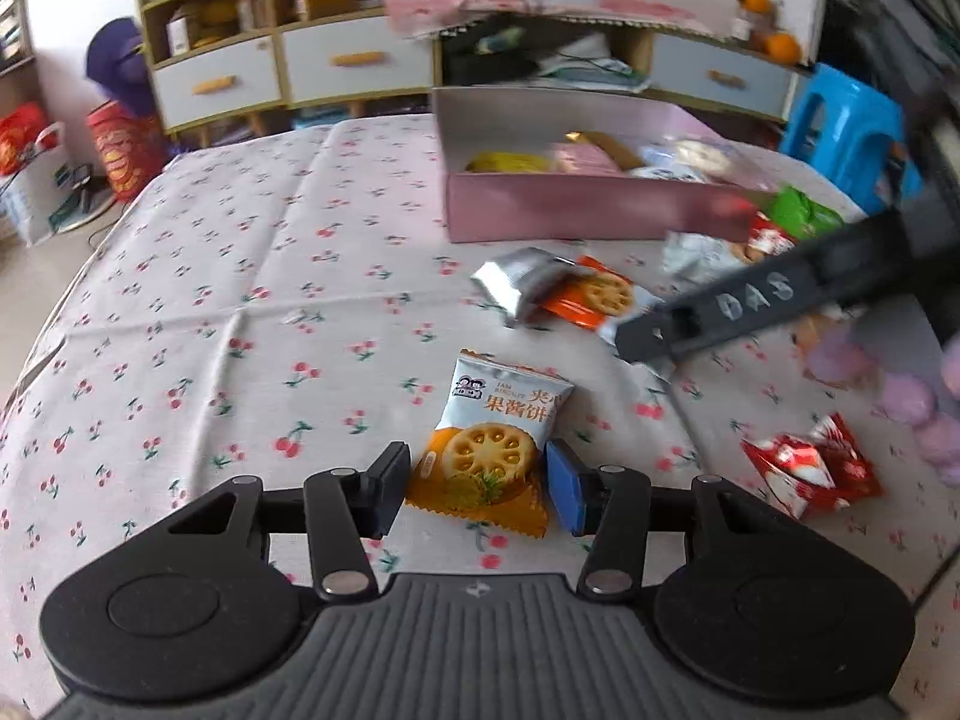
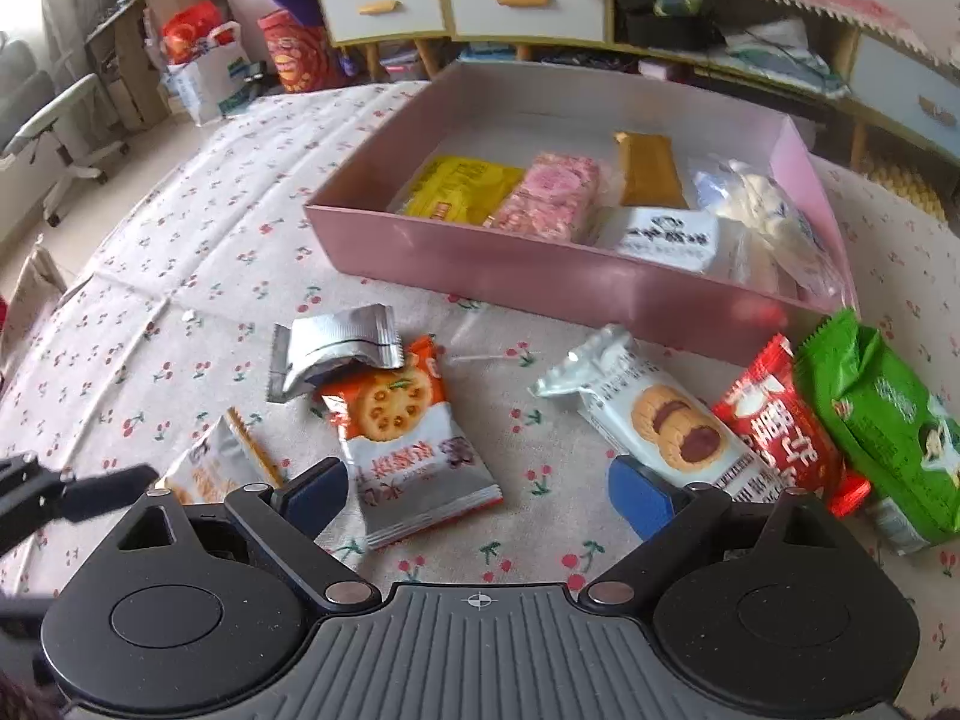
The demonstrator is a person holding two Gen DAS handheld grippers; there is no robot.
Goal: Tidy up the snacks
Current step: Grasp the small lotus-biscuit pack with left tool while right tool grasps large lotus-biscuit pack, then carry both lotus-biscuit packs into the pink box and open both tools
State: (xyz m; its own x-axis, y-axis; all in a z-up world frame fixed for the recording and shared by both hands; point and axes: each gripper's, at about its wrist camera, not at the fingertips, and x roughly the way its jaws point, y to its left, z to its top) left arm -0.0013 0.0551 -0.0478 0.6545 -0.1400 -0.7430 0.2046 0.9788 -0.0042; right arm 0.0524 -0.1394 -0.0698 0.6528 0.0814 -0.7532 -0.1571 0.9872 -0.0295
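A pink box [image 2: 480,258] on the cherry-print tablecloth holds several snacks; it also shows in the left wrist view [image 1: 570,210]. My left gripper [image 1: 477,477] is open, its fingers either side of a yellow jam biscuit packet [image 1: 489,438] lying on the cloth. My right gripper [image 2: 480,495] is open above an orange biscuit packet [image 2: 408,438], with a silver packet [image 2: 336,351] just beyond it. A white cookie packet [image 2: 654,414], a red packet [image 2: 774,420] and a green packet [image 2: 876,414] lie to the right.
A red-and-white candy packet [image 1: 810,462] and pink round things [image 1: 906,396] lie at the right in the left wrist view. White drawer cabinets [image 2: 456,0], a blue stool [image 1: 840,126] and bags on the floor [image 2: 204,66] stand beyond the table.
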